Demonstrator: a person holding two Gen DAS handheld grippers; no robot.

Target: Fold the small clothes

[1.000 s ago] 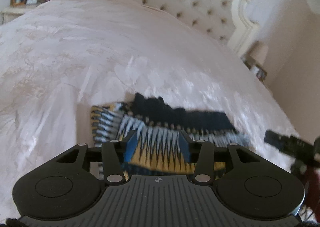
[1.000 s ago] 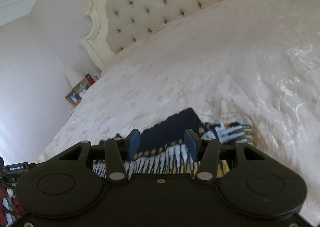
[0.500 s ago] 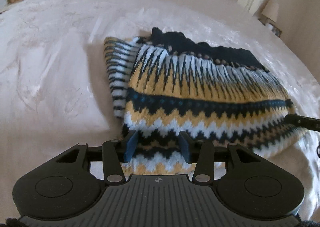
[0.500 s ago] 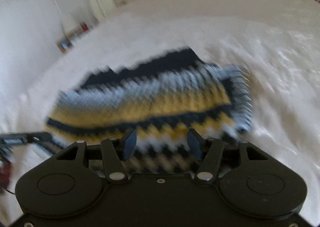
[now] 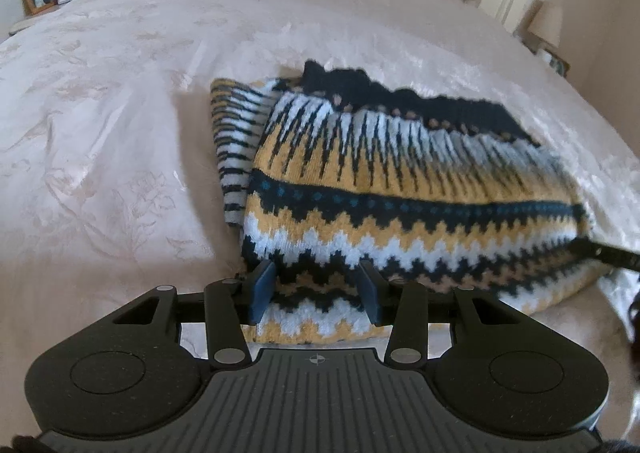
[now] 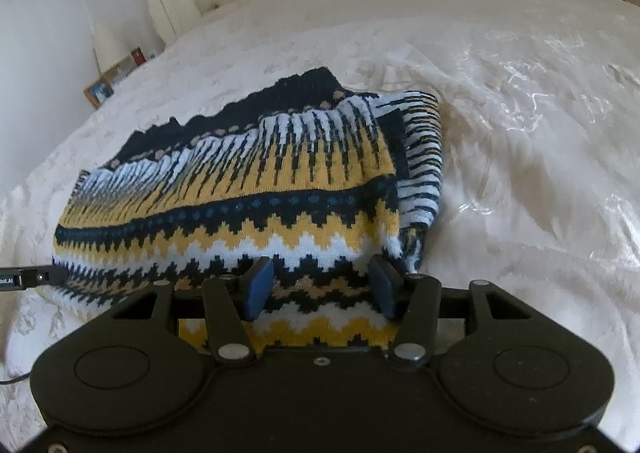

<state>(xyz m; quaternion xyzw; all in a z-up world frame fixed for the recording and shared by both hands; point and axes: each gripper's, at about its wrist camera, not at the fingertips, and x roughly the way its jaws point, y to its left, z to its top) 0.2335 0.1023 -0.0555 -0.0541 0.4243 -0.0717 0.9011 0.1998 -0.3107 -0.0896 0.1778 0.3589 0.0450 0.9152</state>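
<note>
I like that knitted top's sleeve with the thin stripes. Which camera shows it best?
The right wrist view: the striped knitted sleeve of the yellow, white and navy zigzag sweater looks sharp there. The left wrist view shows the sleeve too, tucked alongside, slightly blurred.

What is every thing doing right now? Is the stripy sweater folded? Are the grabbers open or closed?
Sweater: folded over, lying on the bed, one sleeve tucked along its side.
Left gripper: open, fingers apart over the sweater's near edge.
Right gripper: open, fingers apart over the same edge.
Bedspread: spread out, lightly wrinkled.
</note>
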